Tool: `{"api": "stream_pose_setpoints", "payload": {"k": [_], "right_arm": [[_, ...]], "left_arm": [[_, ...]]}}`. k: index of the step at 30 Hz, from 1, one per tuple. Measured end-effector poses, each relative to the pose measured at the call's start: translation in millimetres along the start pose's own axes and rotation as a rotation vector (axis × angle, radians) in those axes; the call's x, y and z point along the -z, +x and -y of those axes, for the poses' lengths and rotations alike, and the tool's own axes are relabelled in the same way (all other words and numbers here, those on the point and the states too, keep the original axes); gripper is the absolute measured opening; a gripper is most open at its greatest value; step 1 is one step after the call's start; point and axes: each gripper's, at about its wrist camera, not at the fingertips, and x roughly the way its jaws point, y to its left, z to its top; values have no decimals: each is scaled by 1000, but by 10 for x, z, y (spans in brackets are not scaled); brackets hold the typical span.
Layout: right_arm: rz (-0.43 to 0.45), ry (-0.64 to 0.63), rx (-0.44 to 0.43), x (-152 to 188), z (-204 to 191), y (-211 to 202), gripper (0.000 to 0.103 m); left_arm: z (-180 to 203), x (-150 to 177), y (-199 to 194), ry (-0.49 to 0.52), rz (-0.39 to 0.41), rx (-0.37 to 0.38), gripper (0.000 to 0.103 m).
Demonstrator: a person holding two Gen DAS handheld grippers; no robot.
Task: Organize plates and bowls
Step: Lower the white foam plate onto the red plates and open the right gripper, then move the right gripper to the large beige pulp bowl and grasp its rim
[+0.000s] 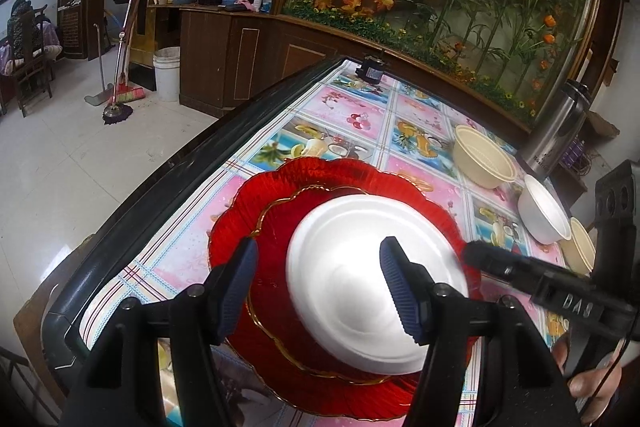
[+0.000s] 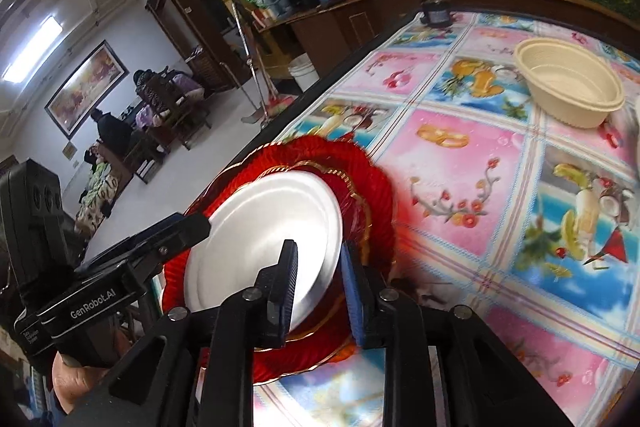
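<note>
White plate (image 1: 360, 267) stacked on two red plates (image 1: 240, 227) at desk's (image 1: 340, 107) near left edge; left gripper (image 1: 320, 291) jaws apart above it; right gripper (image 2: 318, 291) jaws slightly apart astride its rim; cream bowls (image 2: 568, 87) far right.

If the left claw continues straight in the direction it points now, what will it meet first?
Most likely the white plate. The left claw stands open and tilted down over it, and the plate lies on top of the stacked red plates. Depth is unclear, but nothing else shows between the fingers and the plate.
</note>
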Motion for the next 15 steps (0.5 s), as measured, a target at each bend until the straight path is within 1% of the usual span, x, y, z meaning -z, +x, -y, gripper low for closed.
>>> {"api": "stream_pose_setpoints", "payload": {"k": [4, 6, 7, 8, 10, 12, 13, 14, 15], "right_arm": [[49, 75, -1, -42, 241, -204, 27], [107, 121, 26, -90, 440, -438, 27], [150, 149, 49, -115, 567, -600, 26], [189, 174, 74, -133, 685, -746, 26], [275, 244, 155, -142, 1000, -1106, 26], [344, 330, 291, -100, 1390, -1492, 28], [363, 360, 349, -76, 1534, -1631, 28], [388, 404, 431, -30, 1737, -1826, 28], [403, 444, 494, 19, 1909, -1988, 29]], "left_arm": [[108, 14, -68, 15, 4, 23, 63], [257, 44, -118, 50, 6, 47, 63], [359, 69, -143, 76, 7, 62, 63], [430, 96, -159, 95, 6, 70, 67], [649, 169, -184, 154, -2, 100, 69], [886, 257, -200, 218, -11, 134, 70], [980, 294, -199, 246, -17, 149, 70], [1075, 338, -204, 271, -22, 163, 70], [1175, 382, -207, 295, -28, 179, 70]]}}
